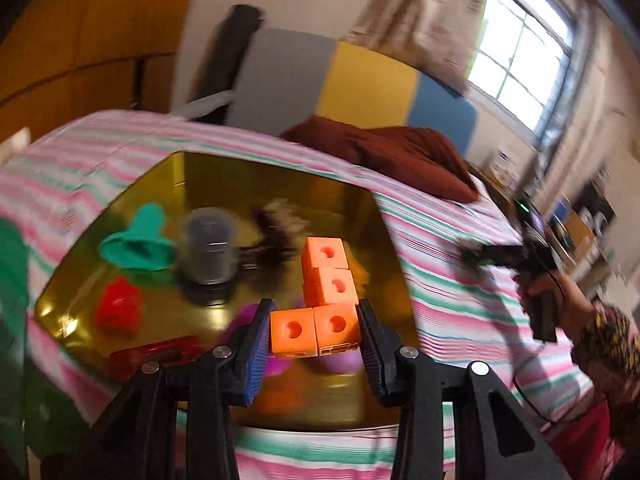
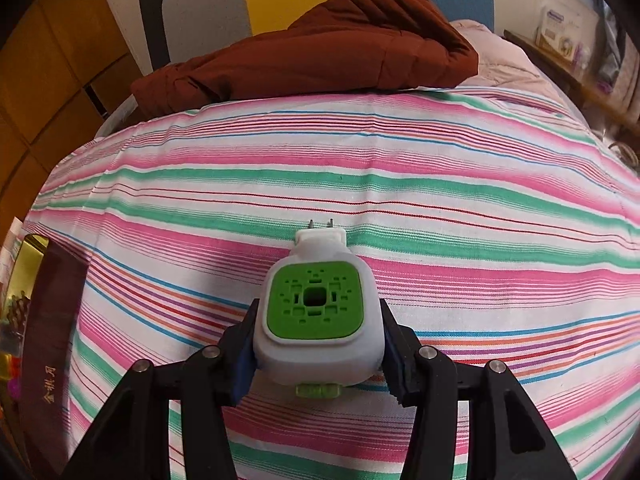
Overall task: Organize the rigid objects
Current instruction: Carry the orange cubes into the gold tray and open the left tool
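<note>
Blocks (image 1: 326, 300), four orange cubes joined in an L, each with a round hole on its top face, are sitting between the left gripper (image 1: 314, 334)'s ribbed pads, which are pressing on the bottom pair above a gold tray (image 1: 172, 176). Across that tray, left to right, a red piece (image 1: 120, 310), a teal funnel (image 1: 138, 242) and a grey cup (image 1: 208, 250) are lying blurred. Further right, the right gripper (image 2: 318, 336) is closing on a white plug-in device (image 2: 318, 320) with a perforated green face, two metal prongs pointing away, hovering over the pink-and-green striped sheet (image 2: 440, 208). Behind, a brown quilt (image 2: 320, 44) is lying folded.
</note>
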Motion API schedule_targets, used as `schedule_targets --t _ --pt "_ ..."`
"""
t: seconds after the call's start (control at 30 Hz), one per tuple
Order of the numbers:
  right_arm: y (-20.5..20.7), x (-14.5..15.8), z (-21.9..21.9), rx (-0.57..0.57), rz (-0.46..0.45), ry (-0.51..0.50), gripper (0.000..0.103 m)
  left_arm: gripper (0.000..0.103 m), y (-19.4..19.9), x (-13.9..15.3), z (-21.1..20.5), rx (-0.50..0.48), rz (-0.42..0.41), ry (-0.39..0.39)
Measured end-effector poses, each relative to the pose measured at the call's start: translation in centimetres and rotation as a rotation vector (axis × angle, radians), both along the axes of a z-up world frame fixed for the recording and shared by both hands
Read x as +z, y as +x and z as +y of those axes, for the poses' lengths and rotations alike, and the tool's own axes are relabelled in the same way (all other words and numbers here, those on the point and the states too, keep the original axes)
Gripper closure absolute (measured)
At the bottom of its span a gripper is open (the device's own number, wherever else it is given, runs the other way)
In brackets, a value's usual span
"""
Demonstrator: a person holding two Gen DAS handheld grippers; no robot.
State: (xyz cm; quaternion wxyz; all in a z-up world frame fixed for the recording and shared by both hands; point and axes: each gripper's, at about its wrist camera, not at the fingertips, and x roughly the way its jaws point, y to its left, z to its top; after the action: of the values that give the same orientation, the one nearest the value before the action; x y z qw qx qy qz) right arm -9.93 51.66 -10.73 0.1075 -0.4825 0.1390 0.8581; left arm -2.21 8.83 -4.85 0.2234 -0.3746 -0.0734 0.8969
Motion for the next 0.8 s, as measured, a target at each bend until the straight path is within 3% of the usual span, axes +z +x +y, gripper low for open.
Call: schedule_targets --t 0.23,0.5,0.8 --pt "-0.1 -0.2 -0.3 0.008 -0.001 0.038 0.050 0.062 -1.4 -1.8 -3.6 0.146 -0.086 0.033" --pt "-0.2 -0.4 -0.5 0.013 -0.002 0.060 0.050 0.062 -2.9 -2.8 -5.4 0.207 -0.112 0.040" --pt "-0.2 -0.4 -0.6 0.018 0.001 0.071 0.050 0.062 -5.1 -3.5 -6.1 0.293 -0.153 -0.031"
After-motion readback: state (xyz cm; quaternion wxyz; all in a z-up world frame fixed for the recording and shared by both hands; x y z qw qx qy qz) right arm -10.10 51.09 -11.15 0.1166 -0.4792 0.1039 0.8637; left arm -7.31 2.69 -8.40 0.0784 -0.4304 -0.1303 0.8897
